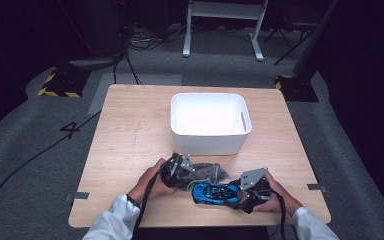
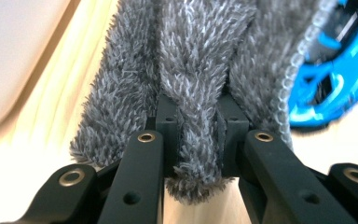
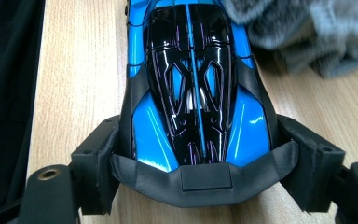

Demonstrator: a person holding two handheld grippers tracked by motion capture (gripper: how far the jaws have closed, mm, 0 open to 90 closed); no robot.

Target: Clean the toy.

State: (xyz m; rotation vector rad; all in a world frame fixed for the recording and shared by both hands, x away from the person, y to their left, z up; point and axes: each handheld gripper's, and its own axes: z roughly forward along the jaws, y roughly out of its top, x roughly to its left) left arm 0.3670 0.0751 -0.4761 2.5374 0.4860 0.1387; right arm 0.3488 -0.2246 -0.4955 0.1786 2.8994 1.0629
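While the right gripper (image 1: pixel 250 196) clamps the blue toy car (image 3: pixel 193 88) by one end on the surface (image 1: pixel 130 130), the left gripper (image 1: pixel 180 172), fingers pinched tight on a fold of grey cloth (image 2: pixel 191 79), should wipe gently, keeping the car pinned.

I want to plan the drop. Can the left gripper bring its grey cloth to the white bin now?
Probably yes. The left gripper pinches the grey cloth, and bare table lies up to the white bin, whose top is open.

White bin (image 1: pixel 207 142) on wooden table (image 1: pixel 130 145) (near far edge); grey floor (image 1: pixel 25 150)
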